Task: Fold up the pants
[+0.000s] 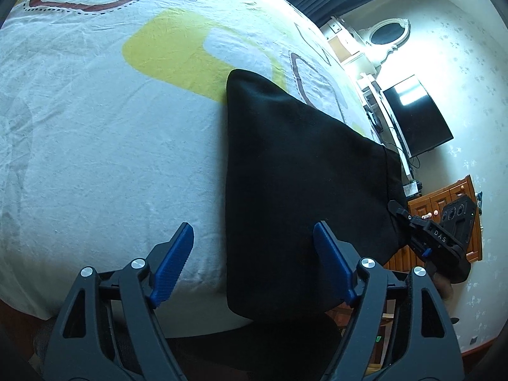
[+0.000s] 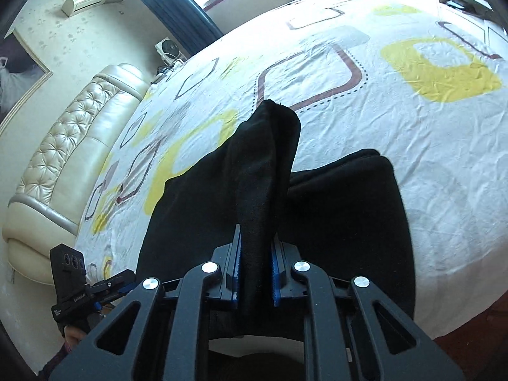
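The right gripper is clamped tight on a bunched fold of the black pants; the fabric rises in a ridge from between its blue pads and tapers to a point away from the camera. The left gripper stands wide open with nothing between its pads; the near edge of the pants lies under the gap, by the right-hand pad.

The pants lie folded on the bed, close to its near edge, on a white sheet printed with yellow and brown shapes.

View differences: only the right wrist view shows the grip itself, the padded headboard and the wall air conditioner. Only the left wrist view shows the flat outline of the pants, a dark screen and a wooden cabinet.

Limits: in the left wrist view the right gripper appears at the far corner of the pants, its tips hidden in black fabric. The near hem of the pants is cut off behind both grippers. Black cloth shows no seams or waistband.
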The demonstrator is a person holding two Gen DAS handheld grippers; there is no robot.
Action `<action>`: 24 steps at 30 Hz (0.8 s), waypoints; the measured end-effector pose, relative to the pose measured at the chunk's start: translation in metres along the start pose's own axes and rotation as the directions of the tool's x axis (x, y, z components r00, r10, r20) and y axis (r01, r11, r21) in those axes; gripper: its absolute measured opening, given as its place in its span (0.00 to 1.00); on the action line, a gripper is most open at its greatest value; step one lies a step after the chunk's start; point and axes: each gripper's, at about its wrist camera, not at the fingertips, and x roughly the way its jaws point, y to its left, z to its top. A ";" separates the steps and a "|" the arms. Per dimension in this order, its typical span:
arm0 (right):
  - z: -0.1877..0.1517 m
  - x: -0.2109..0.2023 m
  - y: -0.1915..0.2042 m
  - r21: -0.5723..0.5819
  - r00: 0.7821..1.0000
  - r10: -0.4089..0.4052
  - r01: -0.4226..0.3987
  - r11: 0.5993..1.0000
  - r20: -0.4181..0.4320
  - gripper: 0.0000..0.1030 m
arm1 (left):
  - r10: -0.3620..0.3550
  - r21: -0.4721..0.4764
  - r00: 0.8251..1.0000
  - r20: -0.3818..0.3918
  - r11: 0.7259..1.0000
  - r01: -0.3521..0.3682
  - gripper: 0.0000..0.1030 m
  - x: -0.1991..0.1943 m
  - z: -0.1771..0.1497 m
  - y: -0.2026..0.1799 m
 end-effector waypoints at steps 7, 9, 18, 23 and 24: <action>-0.005 -0.002 -0.049 0.052 0.991 -0.125 0.127 0.990 -0.047 0.10 | -0.018 0.035 0.999 -0.047 0.999 0.020 0.76 0.018 -0.006 -0.013; -0.010 0.005 -0.055 0.030 0.984 -0.165 0.167 0.986 -0.069 0.10 | -0.012 0.050 0.998 -0.062 0.999 0.015 0.80 0.026 -0.009 -0.016; -0.022 0.010 -0.083 0.251 0.990 0.092 -0.063 0.966 -0.107 0.45 | -0.042 0.030 0.996 -0.082 0.999 0.044 0.84 0.034 -0.007 -0.007; -0.022 -0.001 -0.061 0.152 0.991 0.080 -0.064 0.986 -0.103 0.11 | -0.040 0.021 0.998 -0.056 0.999 0.042 0.84 0.027 -0.007 -0.009; -0.020 -0.007 -0.057 0.123 0.994 0.057 -0.045 0.991 -0.095 0.10 | -0.045 0.019 0.998 -0.048 0.999 0.046 0.84 0.024 -0.006 -0.010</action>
